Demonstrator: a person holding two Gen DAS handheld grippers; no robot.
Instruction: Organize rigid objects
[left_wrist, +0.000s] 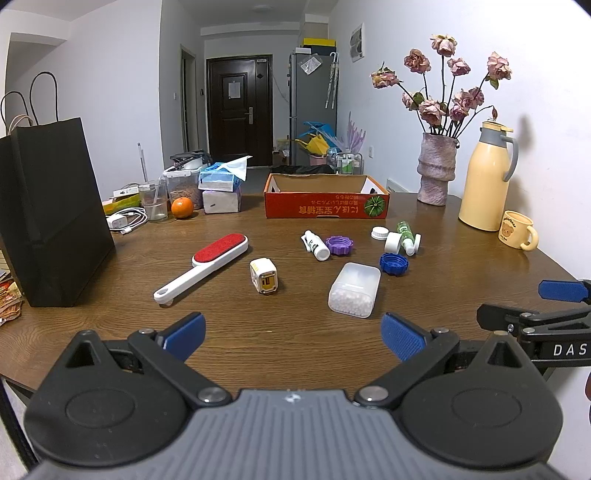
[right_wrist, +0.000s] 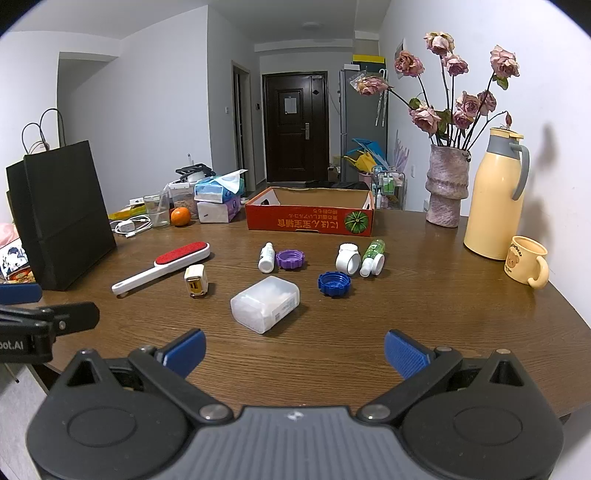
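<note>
At lower frame my left tongs (left_wrist: 293, 334) and right tongs (right_wrist: 294, 352) gape empty; the smooth clear case (right_wrist: 265, 304) could squirt sideways if pinched off-centre.

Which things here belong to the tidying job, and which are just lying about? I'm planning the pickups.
For the job: lint brush, charger plug, clear plastic case, white bottle, purple cap, blue cap, green bottle, cardboard box.

Lying about: black bag, orange, vase, thermos, mug.
</note>
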